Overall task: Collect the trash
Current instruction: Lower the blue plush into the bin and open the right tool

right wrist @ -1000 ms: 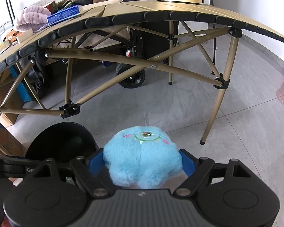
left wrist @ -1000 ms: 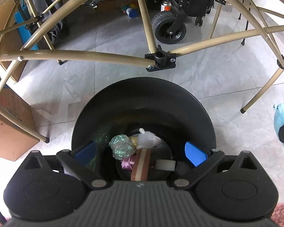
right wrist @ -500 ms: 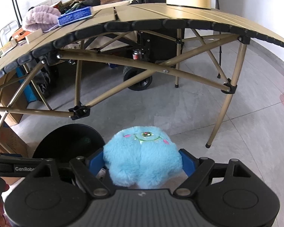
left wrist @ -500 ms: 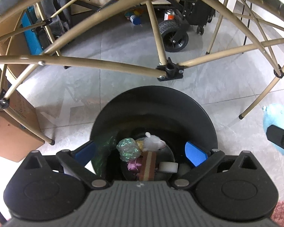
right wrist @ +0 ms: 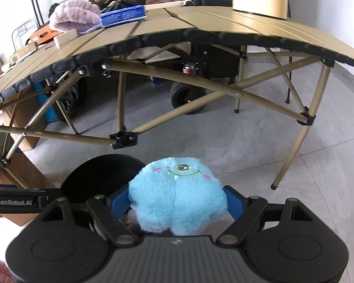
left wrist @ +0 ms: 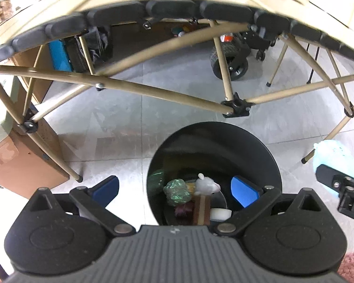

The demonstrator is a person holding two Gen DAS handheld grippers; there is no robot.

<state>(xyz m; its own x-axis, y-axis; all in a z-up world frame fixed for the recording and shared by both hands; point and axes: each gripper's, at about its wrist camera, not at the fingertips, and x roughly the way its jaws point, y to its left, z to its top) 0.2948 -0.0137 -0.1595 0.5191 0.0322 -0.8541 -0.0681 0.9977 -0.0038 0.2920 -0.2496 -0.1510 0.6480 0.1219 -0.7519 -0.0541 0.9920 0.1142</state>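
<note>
Carrying step: my right gripper (right wrist: 177, 200) clamps the blue plush toy (right wrist: 177, 195) between its 2 pads; my left gripper (left wrist: 174, 188) hangs released above the black bin (left wrist: 254, 146). Next, I judge: swing left over it, then release.

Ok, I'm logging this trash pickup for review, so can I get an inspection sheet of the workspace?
Surface: grey tiled floor.
Job's things: black bin holding a green foil wad, a white wad and other scraps.
Clutter: blue plush toy; purple plush and blue pack on the folding table.
Grippers: left hand-held gripper open, empty, above the bin; right hand-held gripper clamped on the plush toy.
Cables: nothing seen.
Surroundings: cardboard box, wheeled cart.
</note>
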